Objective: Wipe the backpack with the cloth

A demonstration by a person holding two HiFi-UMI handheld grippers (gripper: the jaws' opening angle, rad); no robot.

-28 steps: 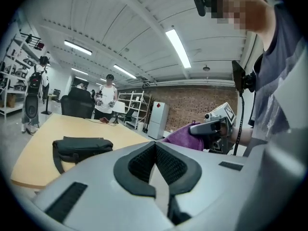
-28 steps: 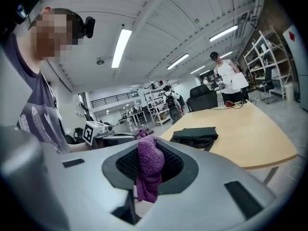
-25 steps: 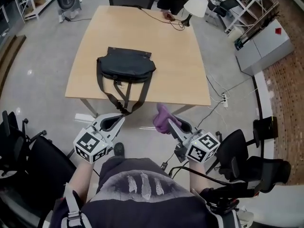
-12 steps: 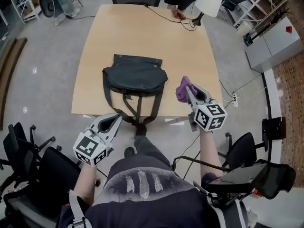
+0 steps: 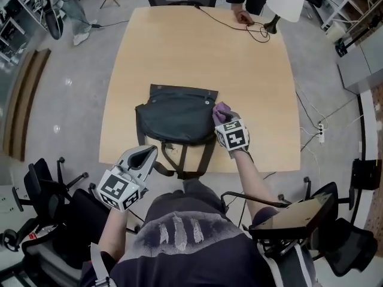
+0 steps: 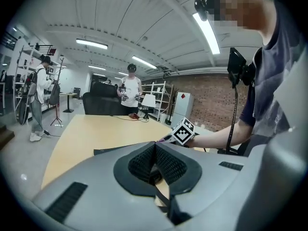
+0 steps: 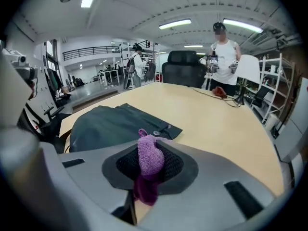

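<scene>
A dark grey backpack [image 5: 176, 115] lies flat on the wooden table [image 5: 197, 46], its straps [image 5: 179, 160] hanging over the near edge. My right gripper [image 5: 220, 113] is shut on a purple cloth [image 5: 221, 111] and sits at the backpack's right edge; the right gripper view shows the cloth [image 7: 150, 160] pinched between the jaws with the backpack [image 7: 110, 124] just ahead to the left. My left gripper [image 5: 145, 154] hovers at the table's near edge, left of the straps, its jaws closed together with nothing in them [image 6: 155, 165].
A cable [image 5: 230, 18] and a white lamp [image 5: 286, 2] are at the table's far end, where a person [image 7: 221, 52] stands. Office chairs [image 5: 54, 184] stand at my left and right. Shelves line the room's far sides.
I have stepped up to the table. My right gripper carried the purple cloth forward and left, from beside the table's edge to the backpack's right side. The left gripper stayed near the front edge.
</scene>
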